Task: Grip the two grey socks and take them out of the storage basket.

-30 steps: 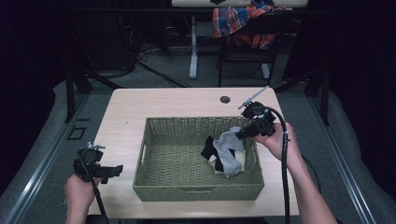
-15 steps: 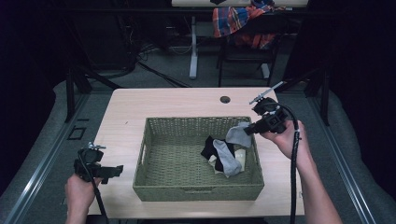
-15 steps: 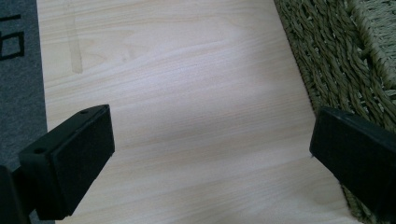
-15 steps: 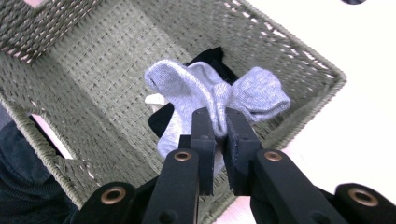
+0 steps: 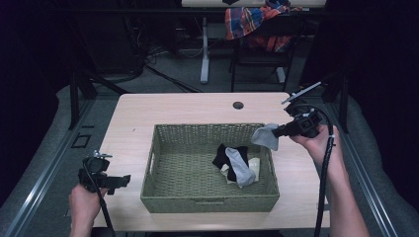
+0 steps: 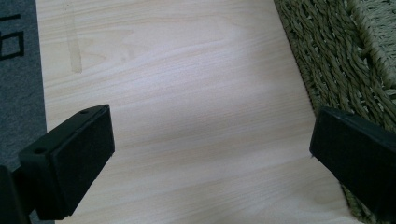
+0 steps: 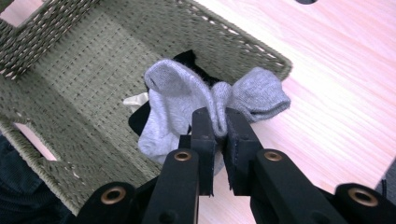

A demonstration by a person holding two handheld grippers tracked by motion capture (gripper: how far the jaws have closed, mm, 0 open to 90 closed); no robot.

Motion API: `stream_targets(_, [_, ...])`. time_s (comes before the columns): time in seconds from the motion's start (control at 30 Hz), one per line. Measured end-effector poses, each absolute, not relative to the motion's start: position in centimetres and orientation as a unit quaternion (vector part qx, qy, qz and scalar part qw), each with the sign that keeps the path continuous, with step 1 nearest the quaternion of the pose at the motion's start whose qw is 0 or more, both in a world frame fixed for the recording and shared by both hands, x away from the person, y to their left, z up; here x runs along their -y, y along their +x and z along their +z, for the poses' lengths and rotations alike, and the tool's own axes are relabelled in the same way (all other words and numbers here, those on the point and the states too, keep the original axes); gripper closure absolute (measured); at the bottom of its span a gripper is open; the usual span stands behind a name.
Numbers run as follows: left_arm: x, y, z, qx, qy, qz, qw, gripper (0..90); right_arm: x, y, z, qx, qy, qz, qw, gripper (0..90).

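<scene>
Grey sock lifted — pinched in right gripper jaws over wicker basket rim.
Left gripper idle, jaws wide — several socks left inside; bench bare.

Black left gripper with flat rectangular pads, black right gripper with brass-ringed pivot holes, thick black cable, bare forearms

— What's in play here?
— A grey sock, pinched at its middle and bunched, both ends flopping loose, hanging over the right rim of a green woven basket.
— And in the basket?
— A small heap near its right end: a black sock, another grey sock, and something cream-coloured underneath.
</scene>
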State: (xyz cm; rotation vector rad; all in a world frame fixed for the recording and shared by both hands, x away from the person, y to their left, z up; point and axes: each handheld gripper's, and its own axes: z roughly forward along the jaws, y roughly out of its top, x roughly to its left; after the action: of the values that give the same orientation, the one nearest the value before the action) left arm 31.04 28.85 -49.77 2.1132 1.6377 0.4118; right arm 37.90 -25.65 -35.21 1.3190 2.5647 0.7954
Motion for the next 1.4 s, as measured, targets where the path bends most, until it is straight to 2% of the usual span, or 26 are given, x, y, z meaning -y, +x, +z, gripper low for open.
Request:
stream_targets(0.63, [-28.8,31.1,-49.8,-0.59,0.763,0.149,0.216,0.1,30.4,38.2,-35.4,-0.825,0.497,0.252,0.095,83.9])
stream_targets(0.97, [-28.8,31.1,-49.8,-0.59,0.763,0.149,0.216,0.0,31.9,38.9,-36.8,-0.817,0.524,0.225,0.088,83.9])
stream_targets(1.4, [-28.8,31.1,-49.8,-0.59,0.763,0.149,0.216,0.1,33.3,40.4,-40.1,-0.81,0.552,0.19,0.052,84.0])
